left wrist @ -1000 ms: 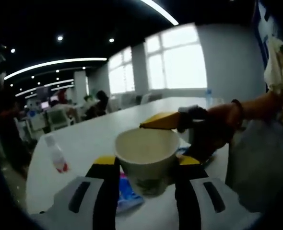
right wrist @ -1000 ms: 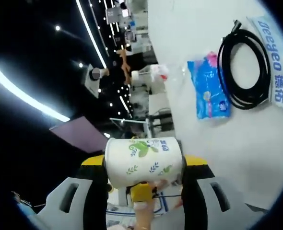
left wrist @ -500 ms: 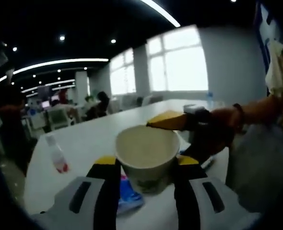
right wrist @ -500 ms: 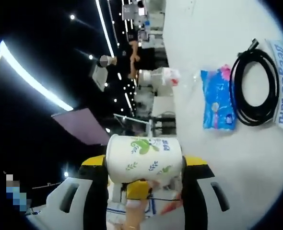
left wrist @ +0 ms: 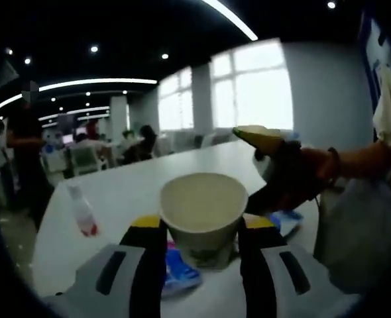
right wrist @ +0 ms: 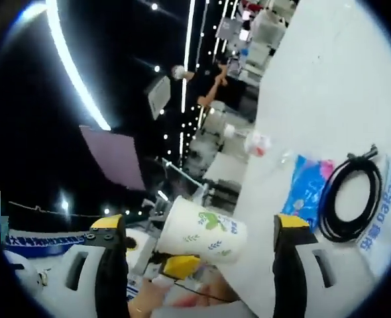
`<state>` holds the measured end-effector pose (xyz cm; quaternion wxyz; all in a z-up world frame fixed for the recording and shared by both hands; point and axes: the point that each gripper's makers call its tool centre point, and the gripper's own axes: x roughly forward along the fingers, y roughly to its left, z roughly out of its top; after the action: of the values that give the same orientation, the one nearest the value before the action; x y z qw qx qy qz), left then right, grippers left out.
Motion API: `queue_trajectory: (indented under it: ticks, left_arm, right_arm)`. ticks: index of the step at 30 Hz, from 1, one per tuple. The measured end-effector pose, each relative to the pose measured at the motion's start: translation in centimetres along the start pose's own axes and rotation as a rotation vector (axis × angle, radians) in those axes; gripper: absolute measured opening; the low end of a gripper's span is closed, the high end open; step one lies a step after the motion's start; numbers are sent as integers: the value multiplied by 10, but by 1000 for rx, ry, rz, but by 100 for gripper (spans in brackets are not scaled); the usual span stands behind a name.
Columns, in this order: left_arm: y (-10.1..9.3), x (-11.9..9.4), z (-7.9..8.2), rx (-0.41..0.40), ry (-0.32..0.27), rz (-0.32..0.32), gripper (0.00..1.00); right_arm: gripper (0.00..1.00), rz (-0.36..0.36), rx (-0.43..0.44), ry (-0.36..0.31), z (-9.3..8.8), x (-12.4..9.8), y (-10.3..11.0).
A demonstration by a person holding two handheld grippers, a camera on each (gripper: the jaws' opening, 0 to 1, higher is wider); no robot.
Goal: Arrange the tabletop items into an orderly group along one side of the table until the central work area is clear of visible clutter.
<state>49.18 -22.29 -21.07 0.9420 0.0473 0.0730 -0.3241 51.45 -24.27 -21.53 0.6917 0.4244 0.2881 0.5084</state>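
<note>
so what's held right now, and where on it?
The left gripper holds the paper cup by its lower side wall, one jaw on each side. The right gripper is open, off the cup.

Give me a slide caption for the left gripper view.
Left tool grips a paper cup above the white table.

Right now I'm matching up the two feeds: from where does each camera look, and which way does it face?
Left gripper view: rides the left claw, facing across the white table toward windows; jaws close on the paper cup; the person's hand shows.
Right gripper view: rides the right claw, rolled sideways, open, facing the black cable.
Shared: cup, blue tissue pack.
</note>
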Motion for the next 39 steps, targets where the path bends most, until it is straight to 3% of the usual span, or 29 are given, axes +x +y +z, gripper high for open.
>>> queue_trajectory:
  ticks: [2, 5, 11, 17, 22, 36, 39]
  left_arm:
    - [3, 1, 2, -4, -2, 4, 39]
    - [11, 4, 2, 2, 15, 29, 40]
    - [26, 12, 9, -34, 9, 52, 40]
    - [44, 23, 12, -49, 8, 80, 40]
    - [61, 34, 10, -97, -5, 105, 40]
    - [104, 76, -14, -99, 40, 186, 40]
    - [112, 84, -20, -107, 44, 201, 40]
  right_arm:
    - [98, -1, -30, -8, 5, -3, 2]
    - [100, -19, -145, -21, 17, -9, 2]
    - [100, -87, -405, 35, 26, -22, -3]
    - [100, -113, -543, 64, 28, -27, 2]
    - [100, -193, -678, 111, 27, -38, -5]
    - [100, -358, -866, 205, 16, -69, -32]
    - [100, -372, -869, 202, 18, -70, -36]
